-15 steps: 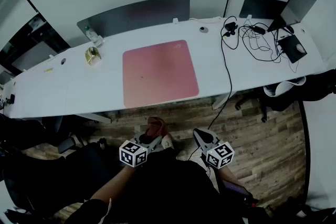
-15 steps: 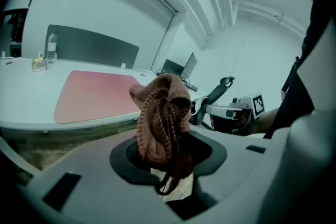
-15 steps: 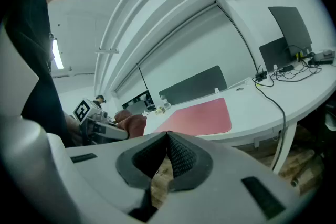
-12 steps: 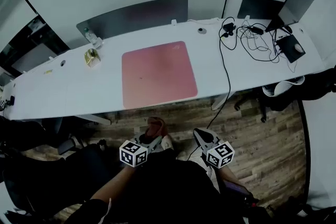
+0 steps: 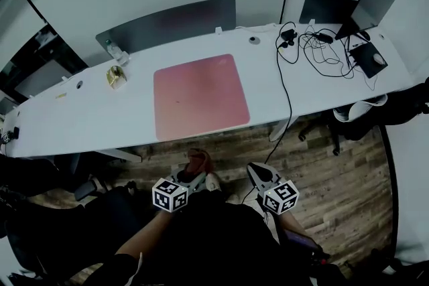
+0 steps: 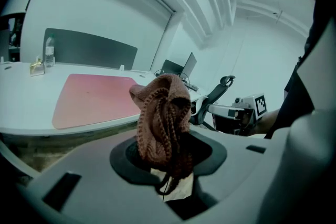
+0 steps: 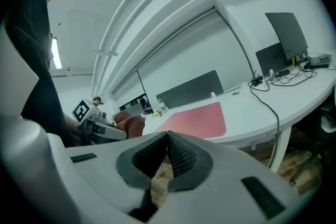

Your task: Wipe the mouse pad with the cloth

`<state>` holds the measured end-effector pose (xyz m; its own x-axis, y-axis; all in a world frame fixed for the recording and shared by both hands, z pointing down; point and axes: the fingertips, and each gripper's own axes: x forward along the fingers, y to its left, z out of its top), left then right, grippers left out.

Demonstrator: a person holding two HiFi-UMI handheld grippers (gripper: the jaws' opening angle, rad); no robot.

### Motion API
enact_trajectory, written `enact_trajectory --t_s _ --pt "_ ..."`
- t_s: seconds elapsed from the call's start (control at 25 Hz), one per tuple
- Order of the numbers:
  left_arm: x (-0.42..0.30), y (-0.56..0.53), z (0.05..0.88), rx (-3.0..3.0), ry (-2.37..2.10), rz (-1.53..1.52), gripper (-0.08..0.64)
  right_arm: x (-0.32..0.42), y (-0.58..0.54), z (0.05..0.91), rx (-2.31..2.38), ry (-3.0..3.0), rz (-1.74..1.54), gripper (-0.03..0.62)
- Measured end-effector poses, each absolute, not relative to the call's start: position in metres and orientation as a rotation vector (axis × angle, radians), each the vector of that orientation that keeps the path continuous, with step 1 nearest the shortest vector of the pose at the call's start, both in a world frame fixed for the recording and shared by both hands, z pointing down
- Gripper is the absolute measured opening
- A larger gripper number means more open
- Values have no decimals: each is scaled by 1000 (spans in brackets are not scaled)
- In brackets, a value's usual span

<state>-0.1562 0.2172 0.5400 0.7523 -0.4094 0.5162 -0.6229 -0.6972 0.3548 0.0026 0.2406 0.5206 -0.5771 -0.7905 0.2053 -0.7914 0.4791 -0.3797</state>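
A pink mouse pad (image 5: 200,96) lies flat in the middle of the long white desk (image 5: 80,117); it also shows as the mouse pad (image 6: 94,98) and the mouse pad (image 7: 195,119). My left gripper (image 5: 196,167) is held low over the wooden floor, well short of the desk, shut on a bunched brown knitted cloth (image 6: 161,123). The cloth (image 5: 198,161) sticks out ahead of the jaws. My right gripper (image 5: 257,174) hovers beside it, jaws shut with nothing between them (image 7: 167,157).
A small gold object (image 5: 115,76) and a bottle (image 5: 111,48) stand at the desk's left back. A grey divider panel (image 5: 167,22) runs behind the pad. Laptops (image 5: 365,10) and tangled cables (image 5: 322,47) fill the right end. A cable (image 5: 287,104) hangs off the front edge.
The desk and pad have drifted slightly left and down in the head view as the head moved. Both grippers stay where they were.
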Motion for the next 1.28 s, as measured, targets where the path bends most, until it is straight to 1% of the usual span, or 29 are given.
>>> enact_trajectory --t_s 0.56,1.28 --pt "-138 192 550 2428 -711 597 138 17 224 527 1553 -2642 737 26" --pt "-86 99 577 2354 -486 627 138 40 159 527 1710 -2480 773 26"
